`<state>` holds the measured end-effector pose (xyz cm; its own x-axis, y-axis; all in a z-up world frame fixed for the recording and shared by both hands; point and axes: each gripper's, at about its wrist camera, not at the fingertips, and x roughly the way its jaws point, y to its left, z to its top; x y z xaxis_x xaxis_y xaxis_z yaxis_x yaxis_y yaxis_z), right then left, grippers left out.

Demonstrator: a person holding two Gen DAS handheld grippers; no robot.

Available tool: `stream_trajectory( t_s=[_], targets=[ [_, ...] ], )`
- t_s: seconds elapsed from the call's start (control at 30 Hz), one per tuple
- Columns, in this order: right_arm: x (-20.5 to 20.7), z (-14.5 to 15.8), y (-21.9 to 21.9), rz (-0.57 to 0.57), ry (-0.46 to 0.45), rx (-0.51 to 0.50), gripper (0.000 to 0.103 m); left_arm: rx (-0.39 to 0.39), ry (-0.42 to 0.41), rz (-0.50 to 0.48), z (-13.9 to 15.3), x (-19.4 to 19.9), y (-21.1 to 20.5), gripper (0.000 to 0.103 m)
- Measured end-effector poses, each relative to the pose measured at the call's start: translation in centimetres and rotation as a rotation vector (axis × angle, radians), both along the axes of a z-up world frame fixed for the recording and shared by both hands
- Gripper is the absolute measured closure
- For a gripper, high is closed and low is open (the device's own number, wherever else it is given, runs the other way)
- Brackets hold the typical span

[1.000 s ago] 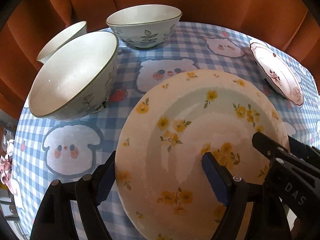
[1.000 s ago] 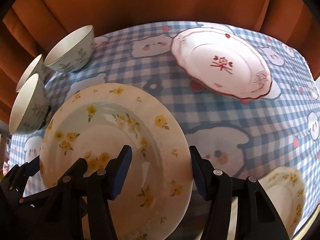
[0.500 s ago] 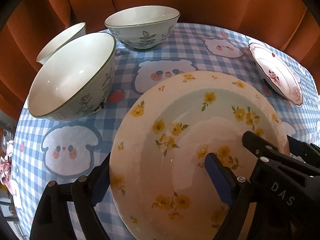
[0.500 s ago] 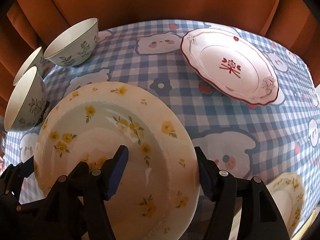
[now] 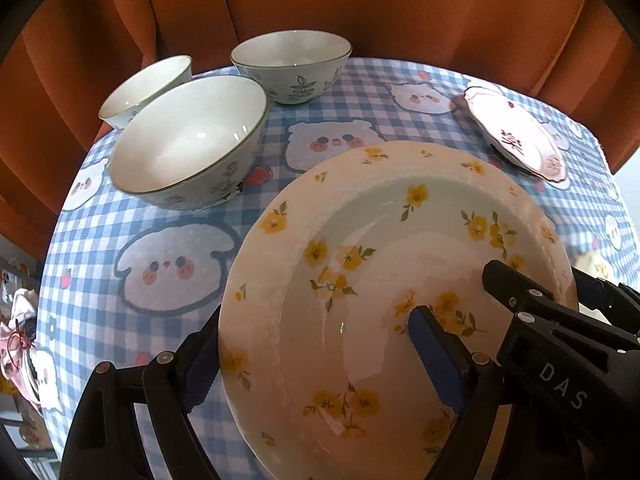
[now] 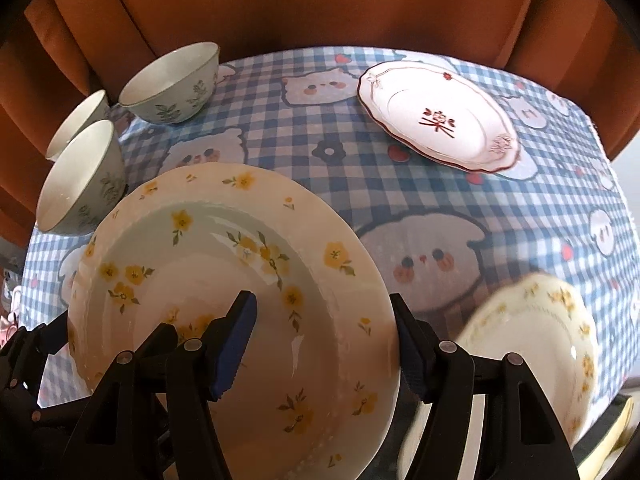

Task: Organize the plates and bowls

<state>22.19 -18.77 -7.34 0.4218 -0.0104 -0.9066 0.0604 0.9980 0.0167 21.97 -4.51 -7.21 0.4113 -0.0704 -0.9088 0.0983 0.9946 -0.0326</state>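
Observation:
A cream deep plate with yellow flowers (image 5: pixel 380 272) is held above the checked tablecloth by both grippers. My left gripper (image 5: pixel 316 364) is shut on its left rim, one finger inside, one outside. My right gripper (image 6: pixel 324 340) is shut on the plate's (image 6: pixel 224 276) right rim in the same way. Three white bowls with leaf print stand at the back left: the nearest (image 5: pixel 188 144), one behind it (image 5: pixel 146 88), one further right (image 5: pixel 292 64). A white plate with red trim (image 6: pixel 436 116) lies at the back right. A second yellow-flower plate (image 6: pixel 532 348) lies at the near right.
The round table carries a blue-and-white checked cloth (image 5: pixel 160 260) with cartoon faces. An orange curtain (image 5: pixel 360 4) hangs close behind it. The table's edge falls away at the left and right. Pink and white clutter (image 5: pixel 20 344) shows below the left edge.
The held plate has risen and drawn back from the bowls and red-trim plate. The second yellow-flower plate has come more into the right wrist view. Both grips are unchanged.

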Motion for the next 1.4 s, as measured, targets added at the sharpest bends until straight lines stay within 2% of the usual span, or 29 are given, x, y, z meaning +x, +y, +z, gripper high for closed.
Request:
stream_trajectory(
  t_s=[0.33, 0.57, 0.9, 1.4],
  targets=[
    [-4.8, 2.0, 1.1, -0.080, -0.049, 0.002, 0.033, -0.034, -0.030, -0.056, 1.6, -3.1, 1.4, 0.016],
    [-7.0, 3.1, 0.5, -0.093, -0.079, -0.007, 0.033, -0.028, -0.055, -0.061, 2.7, -4.8, 0.3, 0.016],
    [-7.3, 3.6, -3.7, -0.034, -0.082, 0.014, 0.033, -0.007, -0.061, -0.009, 3.5, -5.8, -4.3, 0.016],
    [-6.9, 3.9, -13.3, -0.003, -0.067, 0.021, 0.033, -0.012, -0.052, 0.016, 3.5, -5.9, -13.3, 0.016]
  ],
)
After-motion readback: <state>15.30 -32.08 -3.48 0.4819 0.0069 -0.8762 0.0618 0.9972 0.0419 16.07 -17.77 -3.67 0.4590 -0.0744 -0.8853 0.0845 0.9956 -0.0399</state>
